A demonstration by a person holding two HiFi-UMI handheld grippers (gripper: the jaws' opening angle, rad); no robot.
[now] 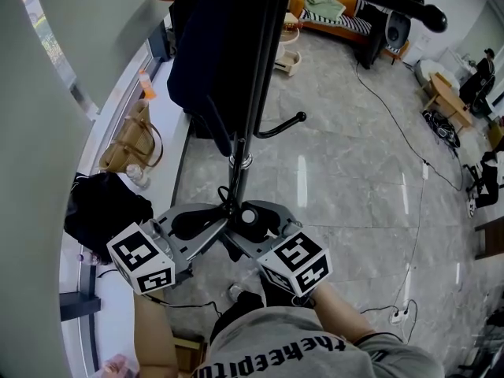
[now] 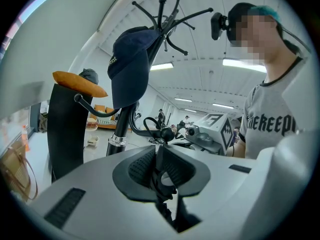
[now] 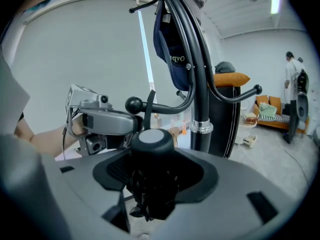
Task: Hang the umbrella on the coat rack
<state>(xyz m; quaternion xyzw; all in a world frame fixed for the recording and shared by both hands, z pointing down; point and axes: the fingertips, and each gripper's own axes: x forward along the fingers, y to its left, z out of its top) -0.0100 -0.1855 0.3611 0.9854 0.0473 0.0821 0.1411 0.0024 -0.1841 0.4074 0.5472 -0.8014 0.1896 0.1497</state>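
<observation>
A black folded umbrella (image 3: 148,194) sits upright in my right gripper (image 3: 150,176), which is shut on it just below its round grey-topped handle (image 3: 151,140). The handle cap (image 1: 249,215) lies close against the coat rack's pole (image 1: 253,93). My left gripper (image 2: 160,170) is shut on the umbrella's thin black wrist strap (image 2: 161,176), which rises beside a ball-tipped lower hook (image 3: 133,104). In the head view, the left gripper (image 1: 198,225) and right gripper (image 1: 250,225) meet at the pole. A navy cap (image 2: 127,69) hangs on the rack's upper hooks.
A dark garment (image 1: 213,46) hangs on the rack. A tan bag (image 1: 130,144) and a black bag (image 1: 102,207) lie on the ledge at left. A cable (image 1: 398,128) crosses the marble floor. An orange sofa (image 1: 331,10) and a speaker (image 1: 396,28) stand far back.
</observation>
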